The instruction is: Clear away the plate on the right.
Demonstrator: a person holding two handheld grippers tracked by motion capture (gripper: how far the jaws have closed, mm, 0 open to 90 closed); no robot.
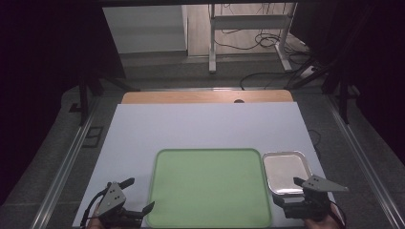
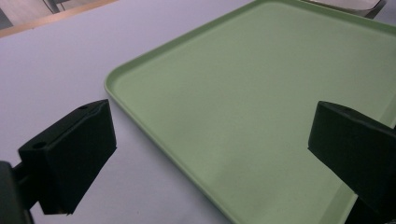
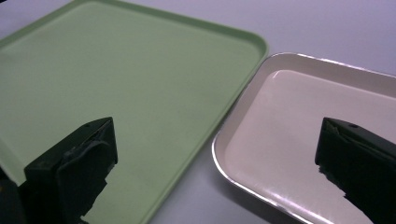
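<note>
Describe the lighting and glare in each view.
High view: dark surroundings, lit table, bright sheen on the metal tray. Left gripper view: soft even light on the green tray. Right gripper view: glare along the metal tray's near rim, jaws slightly blurred.

The high view looks forward and down from above the near edge of the surface (image 1: 200, 129). The 2 gripper views sit low and close — each faces the green tray (image 2: 261, 93), the part all 3 share.
</note>
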